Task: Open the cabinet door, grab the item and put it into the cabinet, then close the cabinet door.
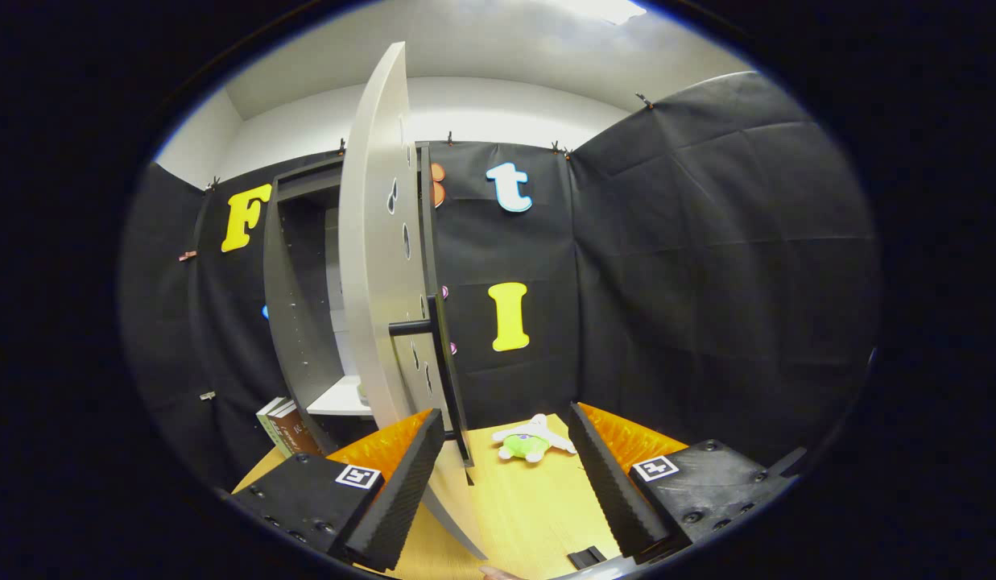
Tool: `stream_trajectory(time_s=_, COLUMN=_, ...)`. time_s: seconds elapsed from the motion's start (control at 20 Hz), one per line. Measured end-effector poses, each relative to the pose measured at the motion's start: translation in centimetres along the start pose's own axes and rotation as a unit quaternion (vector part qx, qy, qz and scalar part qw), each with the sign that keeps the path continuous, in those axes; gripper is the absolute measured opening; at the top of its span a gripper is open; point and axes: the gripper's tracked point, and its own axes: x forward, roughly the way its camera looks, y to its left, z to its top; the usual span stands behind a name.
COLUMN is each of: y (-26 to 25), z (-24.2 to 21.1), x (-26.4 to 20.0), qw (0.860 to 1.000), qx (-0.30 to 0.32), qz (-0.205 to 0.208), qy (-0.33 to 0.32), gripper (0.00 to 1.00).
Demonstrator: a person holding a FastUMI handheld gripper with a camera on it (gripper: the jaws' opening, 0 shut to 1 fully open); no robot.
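Note:
The dark cabinet (292, 306) stands at the back left of the wooden table (530, 507). Its white door (377, 266) is swung out toward me, nearly edge-on, with a long black bar handle (443, 362) on its right face. My gripper (506, 419) is open. The door's lower edge and the bottom of the handle lie between the fingers, close to the left finger (401, 491), and the right finger (610, 475) stands well apart from them. A small white and green plush toy (534, 441) lies on the table just beyond the fingertips.
A white shelf (340, 399) shows inside the cabinet. A few books (284, 427) lean at the cabinet's left foot. A small black piece (586, 556) lies on the table near the right finger. Black cloth walls close the booth behind and to the right.

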Motion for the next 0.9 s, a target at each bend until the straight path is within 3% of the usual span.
stream_trajectory(time_s=0.25, y=1.3, z=-1.5, x=1.1, qw=0.999, qx=0.006, qz=0.030, qy=0.027, gripper=0.98)
stream_trajectory(time_s=0.45, y=3.2, z=-1.3, x=1.0, qw=0.999, qx=-0.008, qz=0.028, qy=0.019, gripper=0.98)
stream_trajectory(time_s=0.9, y=12.8, z=-3.1, x=0.5, qw=0.999, qx=0.004, qz=0.033, qy=0.022, gripper=0.97)
